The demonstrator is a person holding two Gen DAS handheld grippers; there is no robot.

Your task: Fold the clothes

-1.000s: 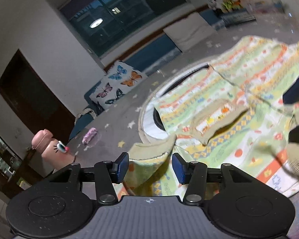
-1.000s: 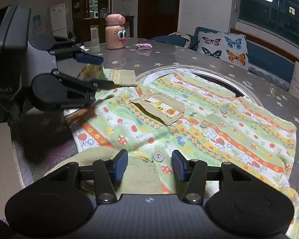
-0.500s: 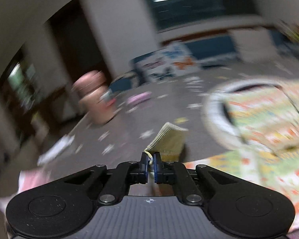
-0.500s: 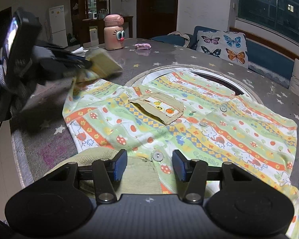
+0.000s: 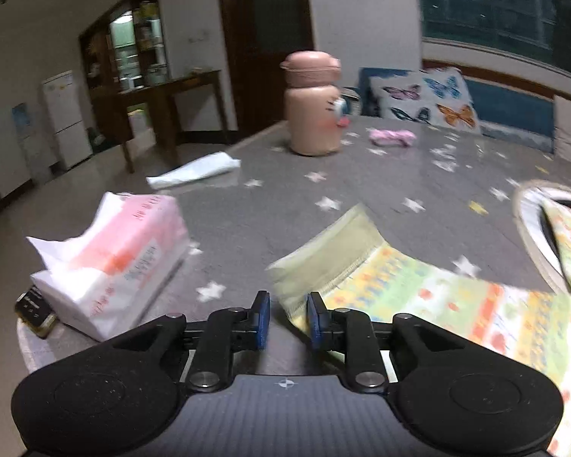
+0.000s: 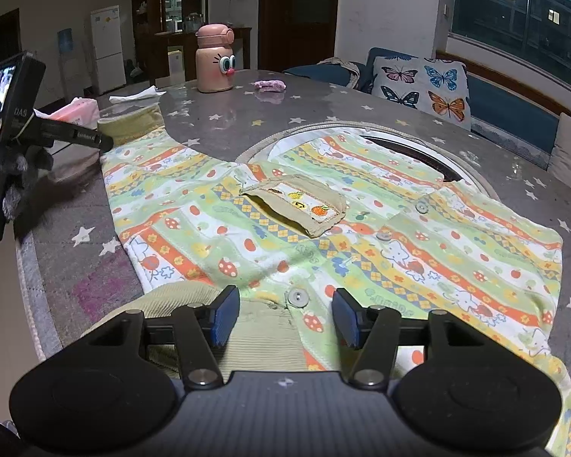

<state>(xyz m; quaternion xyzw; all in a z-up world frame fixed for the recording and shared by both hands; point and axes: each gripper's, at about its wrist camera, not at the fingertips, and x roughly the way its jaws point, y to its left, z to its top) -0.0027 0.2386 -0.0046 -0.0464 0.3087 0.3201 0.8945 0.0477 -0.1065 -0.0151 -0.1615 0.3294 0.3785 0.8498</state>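
Note:
A child's patterned shirt (image 6: 361, 236) lies spread on the grey star-print table (image 6: 224, 122), front up, with a beige pocket (image 6: 297, 207) and buttons. Its left sleeve is stretched out flat, ending in a beige cuff (image 5: 335, 243). My left gripper (image 5: 287, 318) sits at that cuff's near corner. Its jaws are opening, and the cloth edge lies between them against the right pad, unpressed. In the right wrist view the left gripper (image 6: 102, 139) is at the far left by the cuff (image 6: 133, 123). My right gripper (image 6: 285, 314) hovers over the beige ribbed collar, jaws opening, nothing gripped.
A pink tissue pack (image 5: 110, 255) and a small dark object (image 5: 34, 308) lie near the table's left edge. A pink cartoon bottle (image 6: 213, 64), a white paper (image 5: 194, 171) and a small pink cloth (image 5: 392, 137) sit further back. A butterfly cushion (image 6: 422, 83) lies beyond the table.
The left gripper shut on the sleeve cuff, rolled and carried it out to the left, laying the sleeve flat. Its jaws have since come apart. The right gripper stayed put, jaws slightly wider.

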